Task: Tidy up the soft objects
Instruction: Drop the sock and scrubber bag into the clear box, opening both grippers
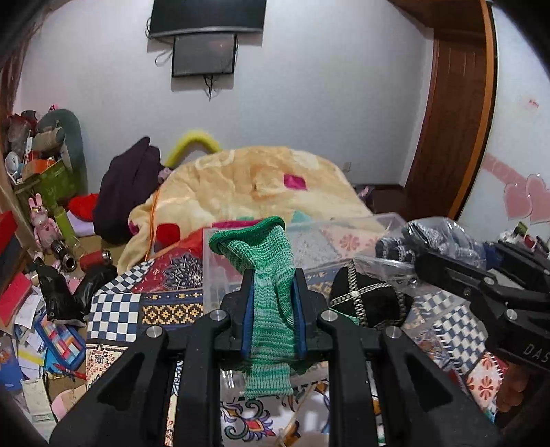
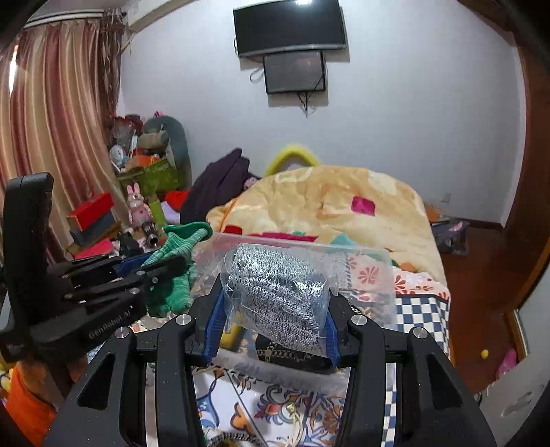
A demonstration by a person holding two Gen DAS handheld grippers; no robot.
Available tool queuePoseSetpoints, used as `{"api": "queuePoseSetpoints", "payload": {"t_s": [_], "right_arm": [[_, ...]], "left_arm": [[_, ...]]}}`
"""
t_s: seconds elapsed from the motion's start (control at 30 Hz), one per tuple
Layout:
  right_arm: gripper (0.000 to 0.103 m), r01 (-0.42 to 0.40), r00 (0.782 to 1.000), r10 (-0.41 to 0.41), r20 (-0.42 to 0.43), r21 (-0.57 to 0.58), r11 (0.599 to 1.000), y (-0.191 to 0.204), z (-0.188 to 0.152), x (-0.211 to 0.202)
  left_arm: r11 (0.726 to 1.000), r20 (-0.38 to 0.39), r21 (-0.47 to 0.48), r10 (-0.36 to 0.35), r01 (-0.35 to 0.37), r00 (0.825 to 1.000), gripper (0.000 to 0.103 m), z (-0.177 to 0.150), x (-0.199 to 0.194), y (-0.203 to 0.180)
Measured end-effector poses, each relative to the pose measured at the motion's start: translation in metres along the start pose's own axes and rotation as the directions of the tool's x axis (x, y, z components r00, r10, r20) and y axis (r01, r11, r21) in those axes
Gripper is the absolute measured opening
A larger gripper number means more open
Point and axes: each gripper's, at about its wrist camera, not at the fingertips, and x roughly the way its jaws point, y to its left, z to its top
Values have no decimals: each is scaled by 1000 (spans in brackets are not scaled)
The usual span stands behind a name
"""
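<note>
My left gripper (image 1: 272,285) is shut on a green knitted glove (image 1: 266,261), held upright above the bed; the glove's cuff hangs below the jaws. It also shows in the right wrist view (image 2: 177,271). My right gripper (image 2: 275,302) is shut on a clear plastic bag of grey knitted fabric (image 2: 278,289), also seen at the right of the left wrist view (image 1: 429,240). A clear plastic box (image 2: 371,264) stands on the bed just beyond both grippers. A black embroidered pouch (image 1: 367,299) lies under them on the bed.
A patterned patchwork bedspread (image 1: 117,316) covers the bed, with a yellow blanket (image 1: 247,185) heaped behind. Cluttered floor and toys (image 1: 48,227) lie at the left. A wooden door (image 1: 453,120) is at the right; a TV (image 2: 288,27) hangs on the wall.
</note>
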Motion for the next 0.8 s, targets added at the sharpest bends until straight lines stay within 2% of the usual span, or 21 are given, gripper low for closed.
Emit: {"api": "queuePoseSetpoints", "payload": {"t_s": [0.2,0.3,0.47,0.53,0.67,0.8], "right_arm": [[45,-9,996,9,-91,-2,1000,-2,-7,28],[46,-3,992,4,-129,9,1000,-6,-12,39],[47,6,985,-4,-174,12,1000,-9,-20,47],[50,-7,983,9,-184,12,1000,-10,-21,45],[66,-12,986,15,-168,20,1000,-13,-20,33],[70,-21,992,26,-123,37,999,-18,-16,13]], "left_arm": [[999,-67,41,20,-17,998,19,-6,26,-5],[999,-91,34,-15,18,996,21,-9,31,-4],[999,-97,20,-27,29,995,46,-13,29,-3],[999,-91,28,-20,23,996,51,-14,25,-5],[999,-79,12,-35,36,996,56,-13,14,-4],[999,-37,8,-43,43,998,61,-12,-8,-3]]}}
